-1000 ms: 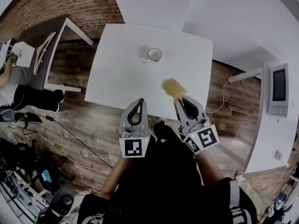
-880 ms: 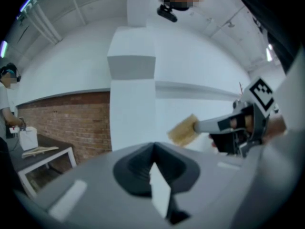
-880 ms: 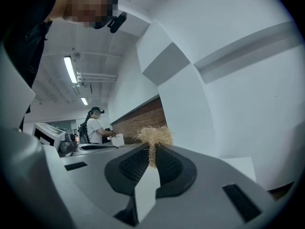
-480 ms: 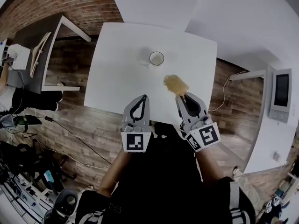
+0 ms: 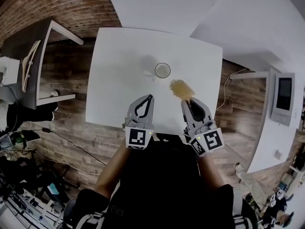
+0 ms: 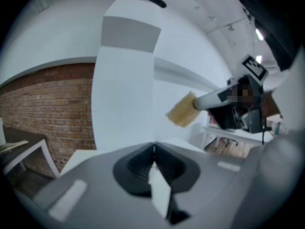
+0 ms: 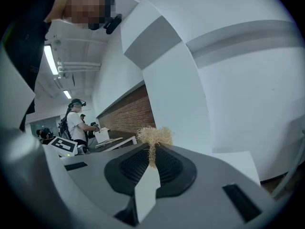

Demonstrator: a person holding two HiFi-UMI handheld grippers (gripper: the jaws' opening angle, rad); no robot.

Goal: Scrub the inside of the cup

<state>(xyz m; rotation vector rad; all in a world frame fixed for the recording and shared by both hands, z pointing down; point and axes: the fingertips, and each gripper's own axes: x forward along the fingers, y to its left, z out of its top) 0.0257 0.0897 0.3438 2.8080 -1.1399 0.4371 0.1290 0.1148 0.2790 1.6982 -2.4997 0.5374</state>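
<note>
No words or numbers I can read

The only signs are black-and-white square patterns: one on the left cube (image 5: 137,138) at the back of my left gripper (image 5: 150,97), one on the right cube (image 5: 207,141) at the back of my right gripper (image 5: 187,101). They are coded squares with no letters or digits. The wall panel (image 5: 284,93) off to the right has a dark screen, and any print on it is too small to tell
</note>
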